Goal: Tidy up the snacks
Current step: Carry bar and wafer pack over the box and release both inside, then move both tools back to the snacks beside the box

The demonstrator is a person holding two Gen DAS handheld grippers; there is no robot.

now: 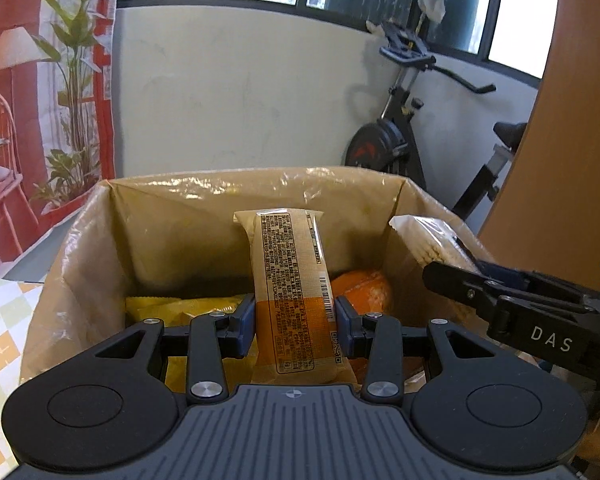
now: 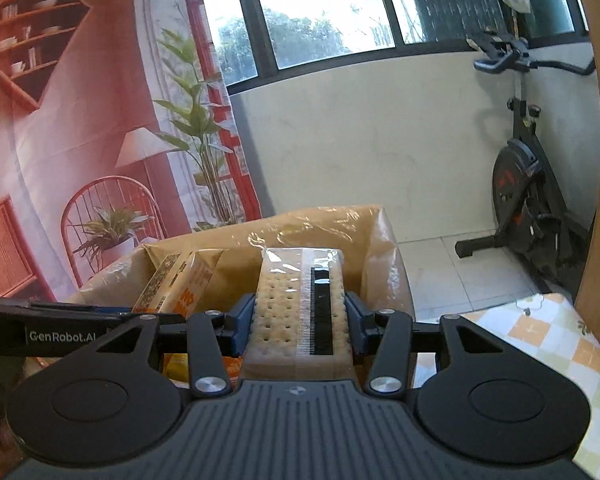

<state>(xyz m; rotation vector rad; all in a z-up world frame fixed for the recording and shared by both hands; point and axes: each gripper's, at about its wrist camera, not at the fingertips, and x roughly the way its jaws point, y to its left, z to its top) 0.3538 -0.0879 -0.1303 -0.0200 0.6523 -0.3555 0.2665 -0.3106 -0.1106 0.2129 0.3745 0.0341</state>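
We are observing the left gripper (image 1: 295,322) grasping a tan and orange snack bar (image 1: 290,292), its blue pads pressing on both long sides of the wrapper. The bar is standing upright over the open cardboard box (image 1: 100,240), which is lined with clear plastic film. Inside the box, a yellow packet (image 1: 180,306) is lying toward the left wall and an orange packet (image 1: 362,290) toward the right wall.

We are seeing the right gripper (image 2: 300,326) clenching a clear-wrapped cracker pack (image 2: 296,312) by its two long edges. The pack is hanging above the box's right side, just beside the snack bar.

The box is sitting on a table covered with a checked cloth (image 2: 548,340). An exercise bike (image 2: 528,184) is standing near the wall behind, well apart from the box.
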